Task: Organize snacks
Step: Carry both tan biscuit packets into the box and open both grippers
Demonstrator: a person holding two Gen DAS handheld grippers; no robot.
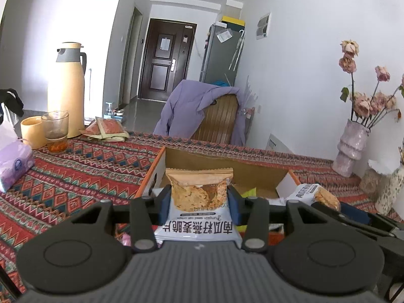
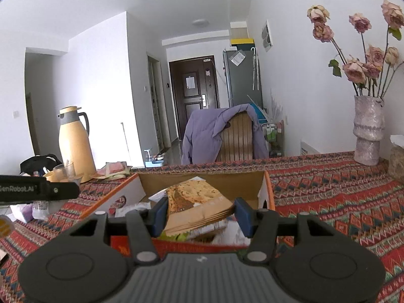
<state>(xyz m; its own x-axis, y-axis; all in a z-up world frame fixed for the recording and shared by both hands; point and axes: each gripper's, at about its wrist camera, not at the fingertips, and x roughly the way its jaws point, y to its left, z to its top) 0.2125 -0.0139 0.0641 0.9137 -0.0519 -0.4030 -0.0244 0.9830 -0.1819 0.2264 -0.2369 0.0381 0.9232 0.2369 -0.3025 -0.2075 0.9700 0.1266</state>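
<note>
The white-and-tan plastic packet of oat crisps (image 1: 199,202) sits pinched between the blue pads of the left hand-held gripper (image 1: 199,203), held upright above the near edge of the open brown cardboard box with orange rims (image 1: 157,162). The right hand-held gripper (image 2: 200,213) pinches a second tan crisp packet (image 2: 199,202), tilted flat, over the same box, where more loose wrappers lie on the bottom. Both packets appear lifted clear of the box, so the step in hand is probably carrying them to wherever they get sorted. To do it well, keep both grips steady, since the thin crimped film could slip, and keep the two hand-held grippers, now close beside each other, from colliding. The box stands on a table covered with a red patterned cloth (image 1: 83,171); a cream thermos jug (image 1: 67,88) and a pale ribbed vase of dried roses (image 2: 368,131) stand well apart.
</note>
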